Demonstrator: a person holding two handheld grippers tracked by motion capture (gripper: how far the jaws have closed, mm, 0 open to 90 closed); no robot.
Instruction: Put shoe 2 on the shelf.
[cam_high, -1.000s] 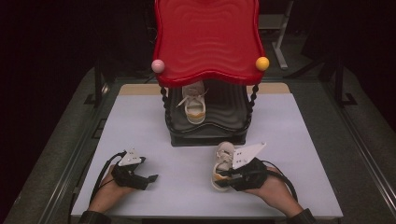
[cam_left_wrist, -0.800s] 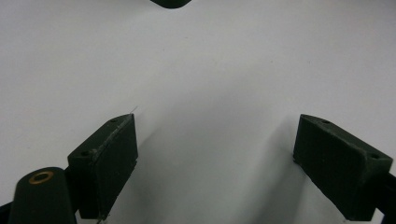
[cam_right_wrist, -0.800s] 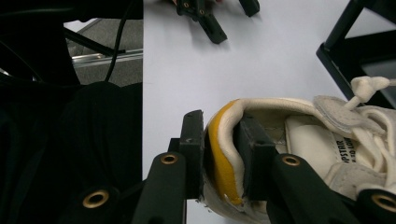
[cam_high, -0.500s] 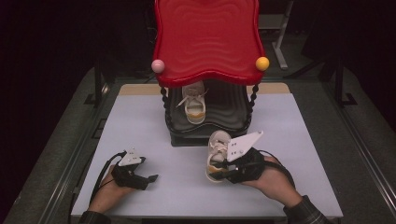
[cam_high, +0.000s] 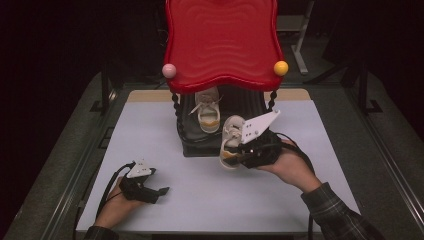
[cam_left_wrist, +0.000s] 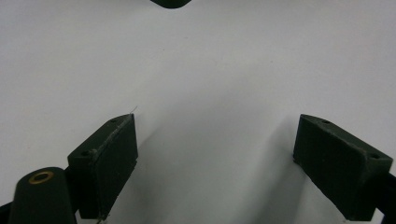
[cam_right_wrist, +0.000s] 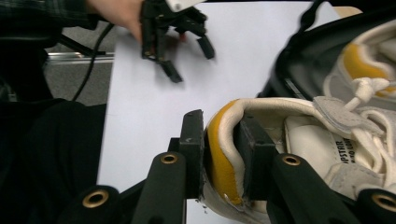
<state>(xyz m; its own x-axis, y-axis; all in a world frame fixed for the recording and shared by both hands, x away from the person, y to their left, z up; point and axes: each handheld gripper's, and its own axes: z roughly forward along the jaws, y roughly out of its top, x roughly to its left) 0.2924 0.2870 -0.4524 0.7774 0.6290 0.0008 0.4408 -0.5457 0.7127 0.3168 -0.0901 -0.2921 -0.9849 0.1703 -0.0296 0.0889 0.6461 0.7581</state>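
On the left, the left gripper (cam_high: 161, 190) is rested on the white table (cam_high: 150, 130), jaws apart and empty. One shoe (cam_high: 207, 111) is already stowed on the black rack (cam_high: 192, 142). The second shoe (cam_high: 231, 142) is clamped at its heel collar by the right gripper (cam_right_wrist: 220, 154) and held just before the rack; its placing is judged still to be done.

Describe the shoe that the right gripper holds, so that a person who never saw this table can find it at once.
Start at the red shelf at the far middle of the white table; a black tray sits under it. At the tray's front right edge, the right gripper clamps the heel of a white shoe with yellow lining. Unlike the matching shoe resting in the tray, this one hangs in the air.
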